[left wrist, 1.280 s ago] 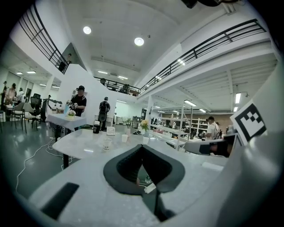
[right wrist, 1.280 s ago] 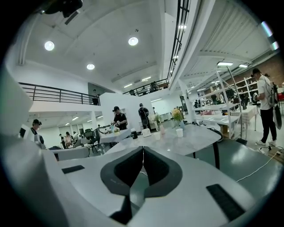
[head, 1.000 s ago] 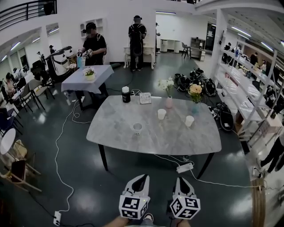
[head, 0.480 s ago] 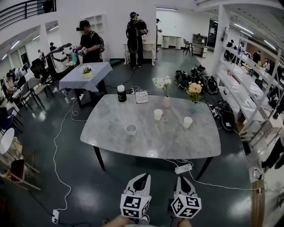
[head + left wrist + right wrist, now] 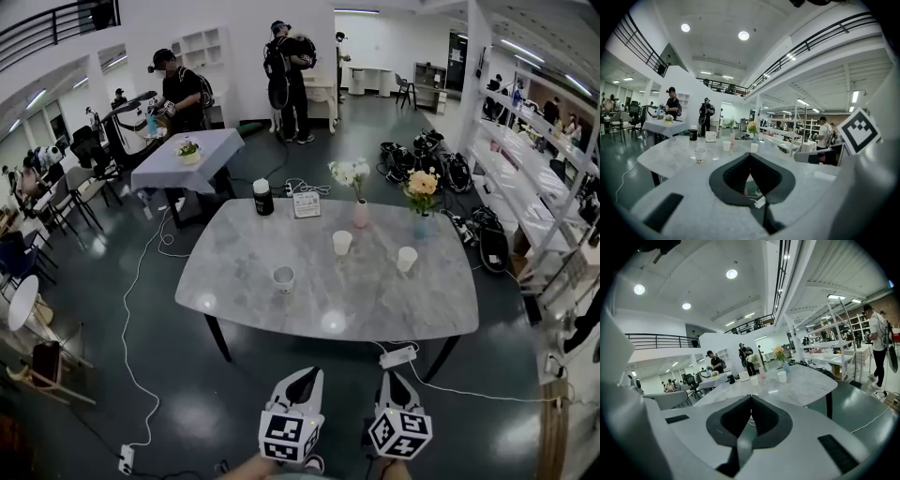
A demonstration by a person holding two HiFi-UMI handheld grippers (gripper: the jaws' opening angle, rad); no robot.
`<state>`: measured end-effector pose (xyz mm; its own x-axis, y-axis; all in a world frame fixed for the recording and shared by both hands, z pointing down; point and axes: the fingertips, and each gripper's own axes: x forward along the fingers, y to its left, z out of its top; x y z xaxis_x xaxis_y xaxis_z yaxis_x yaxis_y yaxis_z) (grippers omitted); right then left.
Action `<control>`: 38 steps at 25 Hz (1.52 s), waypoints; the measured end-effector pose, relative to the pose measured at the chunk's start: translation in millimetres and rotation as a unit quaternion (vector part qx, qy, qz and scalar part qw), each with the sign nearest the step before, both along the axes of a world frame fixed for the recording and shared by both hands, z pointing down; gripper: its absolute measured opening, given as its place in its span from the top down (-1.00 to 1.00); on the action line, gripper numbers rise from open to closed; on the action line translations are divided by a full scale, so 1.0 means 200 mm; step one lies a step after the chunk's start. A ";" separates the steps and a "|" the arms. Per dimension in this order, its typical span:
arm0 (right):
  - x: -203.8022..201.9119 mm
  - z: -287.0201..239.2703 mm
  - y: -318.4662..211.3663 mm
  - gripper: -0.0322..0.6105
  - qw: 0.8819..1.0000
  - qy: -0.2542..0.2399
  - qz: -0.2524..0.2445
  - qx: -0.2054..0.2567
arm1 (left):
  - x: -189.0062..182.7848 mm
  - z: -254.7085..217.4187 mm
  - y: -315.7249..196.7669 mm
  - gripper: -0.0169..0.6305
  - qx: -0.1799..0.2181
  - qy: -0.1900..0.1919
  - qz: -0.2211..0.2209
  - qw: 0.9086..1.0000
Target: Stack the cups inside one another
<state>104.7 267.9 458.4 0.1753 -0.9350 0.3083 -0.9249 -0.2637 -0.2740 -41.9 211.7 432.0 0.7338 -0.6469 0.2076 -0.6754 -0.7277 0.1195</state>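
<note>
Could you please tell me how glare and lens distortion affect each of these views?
Head view: bright glare patches sit on the table and the glossy floor; the shelving at the right bows. Left gripper view: black rounded corners, the balcony rail curves, the lamps blow out. Right gripper view: same dark rim and white lamps.

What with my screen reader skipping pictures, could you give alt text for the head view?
A left cup, middle cup and right cup stand apart on a grey table. The left gripper and right gripper, jaws closed, hang short of it.
</note>
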 end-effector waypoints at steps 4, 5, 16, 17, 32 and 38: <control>0.05 -0.01 -0.11 0.88 1.000 0.009 0.004 -0.006 | 0.07 -0.01 -0.13 0.94 0.000 0.009 0.009 1.000; 0.06 -0.01 -0.14 0.88 1.000 0.013 0.004 -0.007 | 0.09 -0.01 -0.17 0.94 0.000 0.012 0.012 1.000; 0.24 -0.12 -0.62 0.88 0.999 0.046 0.019 0.003 | 0.29 -0.03 -0.68 0.94 -0.001 0.041 0.028 0.999; 0.25 -0.12 -0.66 0.88 0.999 0.045 0.020 0.001 | 0.30 -0.03 -0.72 0.94 -0.003 0.042 0.028 0.999; 0.34 -0.07 -1.17 0.88 0.999 0.040 0.025 -0.008 | 0.44 0.03 -1.24 0.94 -0.020 0.040 0.043 0.998; 0.31 -0.11 -1.34 0.88 0.998 0.059 0.009 -0.002 | 0.49 0.07 -1.39 0.94 -0.034 0.048 0.053 0.997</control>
<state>166.6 -0.4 437.3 0.2276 -0.9301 0.2883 -0.9457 -0.2817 -0.1620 56.9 -65.6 445.1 0.8165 -0.5509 0.1728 -0.5773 -0.7831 0.2315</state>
